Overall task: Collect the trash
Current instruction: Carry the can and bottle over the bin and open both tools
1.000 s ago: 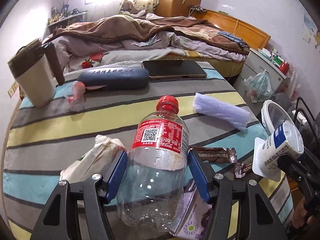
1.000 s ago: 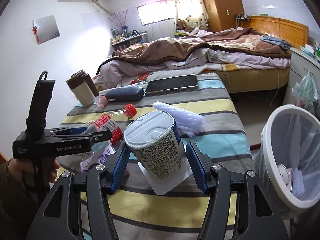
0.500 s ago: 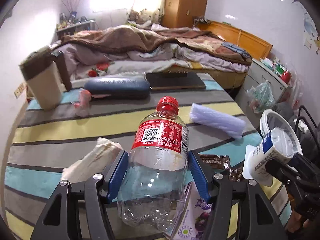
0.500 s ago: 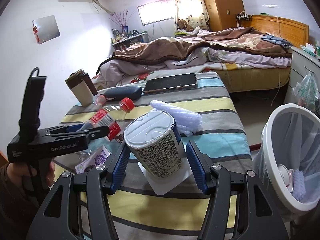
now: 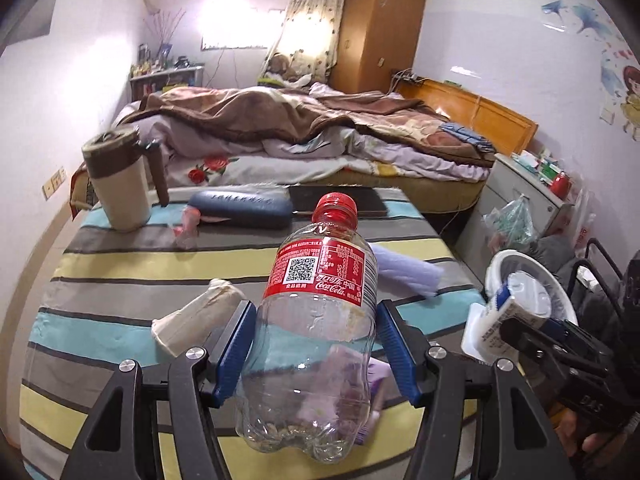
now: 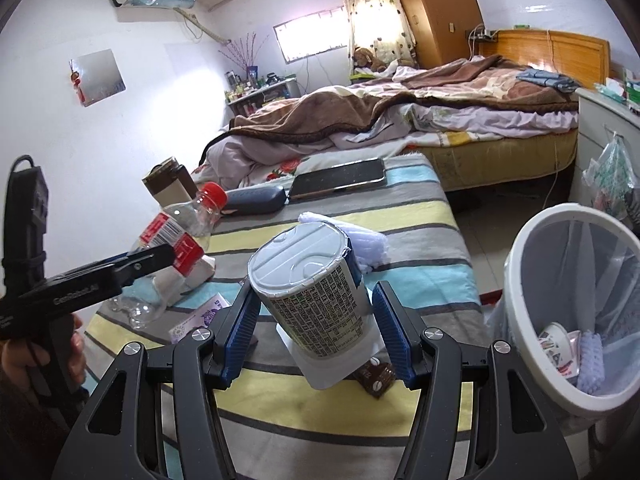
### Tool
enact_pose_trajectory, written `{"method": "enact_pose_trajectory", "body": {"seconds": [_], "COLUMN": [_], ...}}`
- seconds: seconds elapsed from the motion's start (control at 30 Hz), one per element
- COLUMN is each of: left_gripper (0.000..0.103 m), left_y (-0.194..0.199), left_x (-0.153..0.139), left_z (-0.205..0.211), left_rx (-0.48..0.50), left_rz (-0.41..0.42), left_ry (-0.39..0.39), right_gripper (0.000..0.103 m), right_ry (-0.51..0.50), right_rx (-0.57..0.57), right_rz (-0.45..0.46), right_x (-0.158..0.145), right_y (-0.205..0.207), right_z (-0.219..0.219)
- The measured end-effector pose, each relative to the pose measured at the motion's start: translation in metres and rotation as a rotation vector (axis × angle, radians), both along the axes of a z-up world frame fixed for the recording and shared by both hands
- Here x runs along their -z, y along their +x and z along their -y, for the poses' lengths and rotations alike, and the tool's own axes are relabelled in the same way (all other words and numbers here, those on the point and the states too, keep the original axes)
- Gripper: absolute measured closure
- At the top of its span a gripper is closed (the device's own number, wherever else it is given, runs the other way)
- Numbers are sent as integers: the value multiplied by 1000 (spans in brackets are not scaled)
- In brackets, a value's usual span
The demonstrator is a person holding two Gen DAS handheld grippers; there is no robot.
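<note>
Now the bottle sits clamped in the left gripper above the bench, and the cup in the right gripper, both fingers closed on them. Carrying is underway; next likely the bin rightward. A wrapper and tissue remain.

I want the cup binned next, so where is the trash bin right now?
In the right wrist view the trash bin stands on the floor at the right, beside the striped table's edge, just right of the cup held in the right tongs.
</note>
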State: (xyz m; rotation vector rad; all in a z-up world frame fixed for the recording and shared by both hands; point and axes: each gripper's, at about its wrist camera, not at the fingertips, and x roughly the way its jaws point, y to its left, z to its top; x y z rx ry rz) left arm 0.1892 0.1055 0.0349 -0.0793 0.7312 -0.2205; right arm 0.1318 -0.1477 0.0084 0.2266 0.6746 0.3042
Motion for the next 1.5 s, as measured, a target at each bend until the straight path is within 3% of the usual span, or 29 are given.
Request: {"method": "enact_pose_trajectory", "body": {"seconds": [0.27,0.83,1.5], "left_gripper": [41,41,41], "left_y": [-19,-32,-13], "left_x": [-13,-23,9], "left_z": [34,132,270], "left_rx": [50,226,466], "left_rz": [31,52,-52], "left_ry": [-17,-31,-30], "right_gripper": [43,43,43], "right_ry": [-9,-16,-70], "right_rx": [28,199,417], "right_rz": [41,73,-1], "right_x": [-10,-19,-4], "right_y": [-13,-28,-38], "right_z": [18,83,164]}}
